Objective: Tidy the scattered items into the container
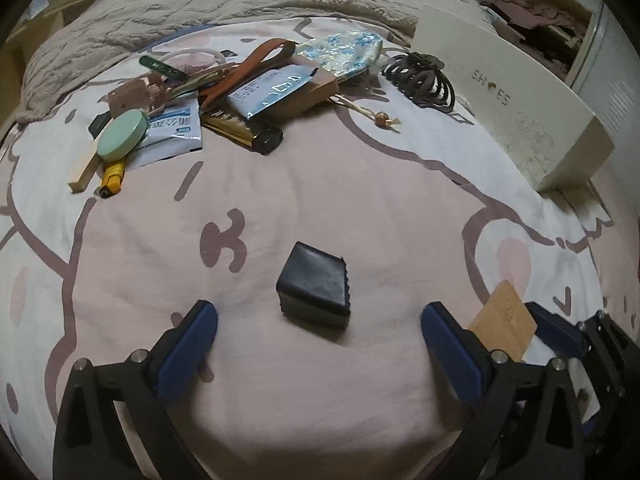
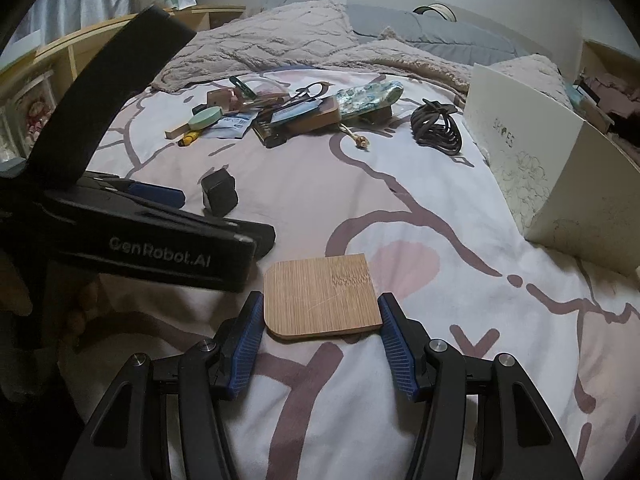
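Left gripper (image 1: 319, 322) is wide open over the bed sheet (image 1: 360, 200), nothing held. A small black block (image 1: 314, 290) lies on the sheet between the fingers, slightly ahead of the tips, touching neither pad.

Right gripper (image 2: 320, 320) is about half open, with the bamboo board (image 2: 322, 296) between its blue pads (image 2: 244, 344). The board edges sit right at both pads; it looks gripped, and its near edge seems slightly off the sheet.

Landmark: the white shoebox (image 2: 560, 168), the container, standing on the sheet with its printed side facing the cameras.
- Black coiled cable (image 2: 438, 126): just beside the box, on the pile side.
- Main pile further from the box, past the cable: floral pouch (image 2: 368, 98), brown case (image 1: 304, 88), lighter (image 1: 244, 130), blue-white sachet (image 1: 174, 132), green round disc (image 1: 122, 136), yellow cutter (image 1: 112, 178), wooden stick (image 1: 84, 170).
- Black block: well apart from the box, nearer the cameras than the pile.
- Bamboo board: nearest the cameras, between block and box.

Beige blanket (image 2: 260, 48) is bunched behind the pile.
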Demonstrator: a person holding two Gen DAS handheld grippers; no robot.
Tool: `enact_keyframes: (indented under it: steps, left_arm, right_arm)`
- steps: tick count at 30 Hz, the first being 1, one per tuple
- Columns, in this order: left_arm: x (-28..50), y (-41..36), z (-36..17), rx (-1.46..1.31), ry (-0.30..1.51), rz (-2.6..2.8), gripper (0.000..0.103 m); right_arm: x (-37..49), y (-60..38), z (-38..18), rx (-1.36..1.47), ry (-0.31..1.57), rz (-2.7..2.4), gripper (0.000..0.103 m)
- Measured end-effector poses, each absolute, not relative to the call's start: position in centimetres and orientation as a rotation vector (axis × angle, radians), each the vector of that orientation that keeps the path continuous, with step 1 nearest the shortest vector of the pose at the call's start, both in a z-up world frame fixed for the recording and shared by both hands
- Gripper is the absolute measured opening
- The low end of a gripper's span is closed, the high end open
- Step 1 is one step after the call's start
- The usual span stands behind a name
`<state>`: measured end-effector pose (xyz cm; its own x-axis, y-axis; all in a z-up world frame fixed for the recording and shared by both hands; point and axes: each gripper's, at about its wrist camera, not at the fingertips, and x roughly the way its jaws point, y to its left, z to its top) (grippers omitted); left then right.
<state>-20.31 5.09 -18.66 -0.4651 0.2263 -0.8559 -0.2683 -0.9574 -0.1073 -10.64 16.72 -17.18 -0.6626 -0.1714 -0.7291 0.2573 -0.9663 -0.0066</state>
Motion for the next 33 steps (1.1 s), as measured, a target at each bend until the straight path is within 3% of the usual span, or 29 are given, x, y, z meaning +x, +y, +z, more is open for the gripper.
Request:
enact_keyframes:
  steps: [6,9,14,17,19,27,33]
  left_arm:
    - [-20.3,4.8,-18.5,-1.426,0.036,2.471,0.102]
    - [-20.3,4.5,-18.2,-1.417,0.012,2.487,0.095]
    - [-20.2,3.3,-17.7,-1.404,-0.026,2.532,0.062]
    - [-20.2,2.8,-17.3,-1.387,-0.056,2.534,0.047]
    - [-20.2,2.7,-17.1,-1.38,-0.07,2.532,0.042]
    - [-19.8,3.3,-16.6,-1.335,-0.055,2.52,0.04]
    - [-19.6,3.7,-16.7,-1.331,-0.038,2.499,0.031]
  right_arm:
    - [-10.0,16.9,-17.0,1.162,0.107,-2.643,0.058]
    - [-9.5,16.8,-17.0,1.164,0.085,-2.64,0.058]
    - [-8.9,16.9,-17.0,1.164,0.022,-2.617,0.058]
    - [-8.6,16.8,-16.9,1.17,-0.004,-2.587,0.058]
    - [-8.5,16.6,-16.8,1.176,-0.007,-2.58,0.058]
    - [-9.8,17.3,-16.5,1.258,-0.207,-2.585,0.058]
    - [-10.9,16.2,-16.6,1.301,-0.204,-2.641,0.058]
